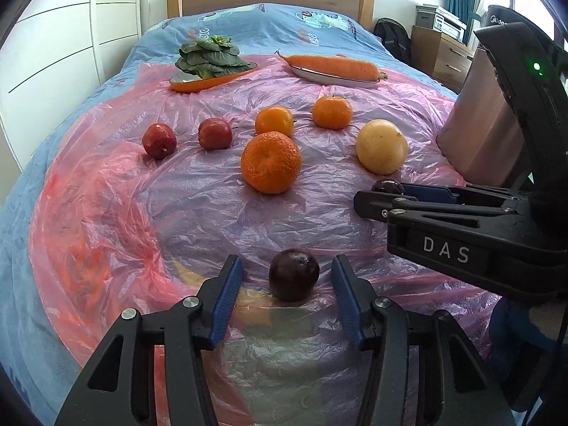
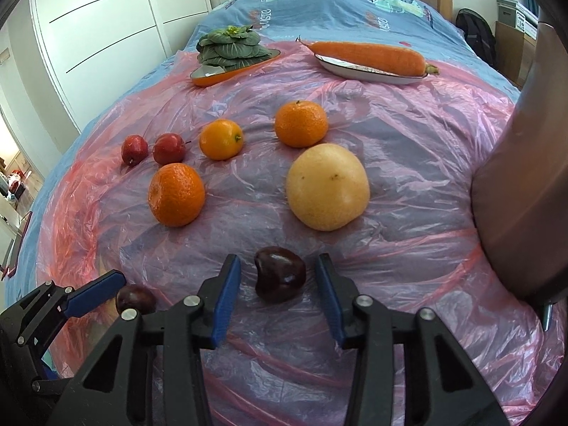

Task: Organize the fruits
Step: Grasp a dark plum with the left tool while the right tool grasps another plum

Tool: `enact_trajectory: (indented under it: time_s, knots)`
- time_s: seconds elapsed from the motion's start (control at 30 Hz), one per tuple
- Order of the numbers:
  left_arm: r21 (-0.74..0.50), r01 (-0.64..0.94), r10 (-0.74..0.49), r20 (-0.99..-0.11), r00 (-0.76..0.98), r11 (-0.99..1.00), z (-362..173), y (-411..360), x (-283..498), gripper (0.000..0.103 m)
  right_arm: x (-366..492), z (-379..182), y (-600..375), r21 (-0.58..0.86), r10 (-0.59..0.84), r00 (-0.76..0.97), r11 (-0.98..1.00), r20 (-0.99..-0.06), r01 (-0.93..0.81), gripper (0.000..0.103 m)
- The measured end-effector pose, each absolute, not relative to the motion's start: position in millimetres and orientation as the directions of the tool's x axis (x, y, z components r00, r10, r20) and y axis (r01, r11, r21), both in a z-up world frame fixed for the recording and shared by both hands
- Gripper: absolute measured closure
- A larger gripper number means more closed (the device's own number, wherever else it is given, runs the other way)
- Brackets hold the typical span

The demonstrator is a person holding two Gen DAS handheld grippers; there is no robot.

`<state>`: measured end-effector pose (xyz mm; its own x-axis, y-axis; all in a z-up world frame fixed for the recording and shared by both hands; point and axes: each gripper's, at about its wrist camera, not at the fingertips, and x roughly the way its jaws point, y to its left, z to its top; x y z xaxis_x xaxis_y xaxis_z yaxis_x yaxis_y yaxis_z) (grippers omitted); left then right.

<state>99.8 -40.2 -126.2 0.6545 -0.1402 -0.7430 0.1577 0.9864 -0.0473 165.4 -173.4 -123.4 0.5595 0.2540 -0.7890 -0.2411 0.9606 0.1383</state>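
Left gripper [image 1: 287,278], bottom centre of the left wrist view: jaws spread, a round dark plum [image 1: 293,274] between the blue pads, gaps both sides, not pinched. Right gripper [image 2: 278,277], bottom centre of the right wrist view: spread as well, straddling a dented dark plum [image 2: 280,273], pads clear of it. Both plums lie on pink plastic sheet [image 2: 408,163] over the bed. Mid-frame: yellow pear [image 2: 327,186], three oranges [image 2: 176,193], two small red apples [image 2: 169,148] at left. Top: leafy greens [image 2: 229,48] on orange dish, carrot [image 2: 369,56] on white dish.
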Motion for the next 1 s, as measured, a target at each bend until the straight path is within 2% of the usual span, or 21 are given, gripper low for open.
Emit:
enact_trajectory:
  time_s: [0.1,0.17,0.23,0.67,1.0]
  knots:
    - [-0.06,0.166,-0.155,-0.744,0.65,0.984,-127.8,-39.8,99.6,0.064,164.4,-124.4,-174.9,0.142,0.256,0.567,0.961,-0.782,-0.238,0.08]
    - [-0.065,0.169,-0.161,-0.744,0.649,0.983,-128.4,-39.6,99.4,0.067,163.9,-125.0,-176.8,0.142,0.255,0.572,0.961,-0.779,-0.235,0.094]
    - [-0.071,0.172,-0.167,-0.744,0.646,0.982,-128.8,-39.2,99.7,0.068,163.2,-125.2,-177.7,0.14,0.254,0.575,0.962,-0.778,-0.235,0.097]
    - [-0.074,0.189,-0.181,-0.739,0.649,0.979,-128.8,-39.8,96.1,0.079,156.9,-125.8,-170.4,0.082,0.231,0.596,0.96,-0.769,-0.266,0.103]
    - [-0.072,0.194,-0.183,-0.737,0.65,0.978,-129.2,-40.6,95.9,0.08,155.8,-125.9,-169.7,0.082,0.232,0.599,0.96,-0.767,-0.267,0.103]
